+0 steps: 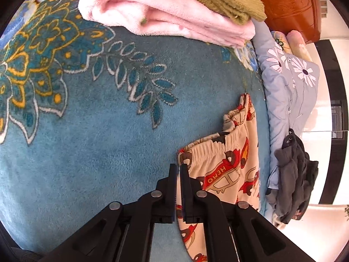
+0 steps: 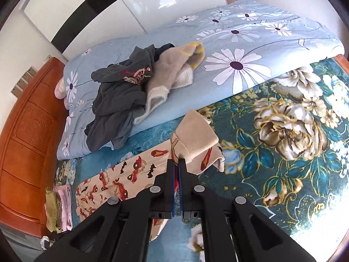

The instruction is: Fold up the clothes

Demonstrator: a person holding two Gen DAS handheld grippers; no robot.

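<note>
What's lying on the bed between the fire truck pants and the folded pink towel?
Nothing. In the left wrist view, only bare blue floral blanket stretches between the pants and the pink towel.

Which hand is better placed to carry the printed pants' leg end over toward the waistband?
Right. The right tongs are shut on the printed pants at the leg end, lifted. The left tongs sit by the waistband, gripping nothing.
</note>
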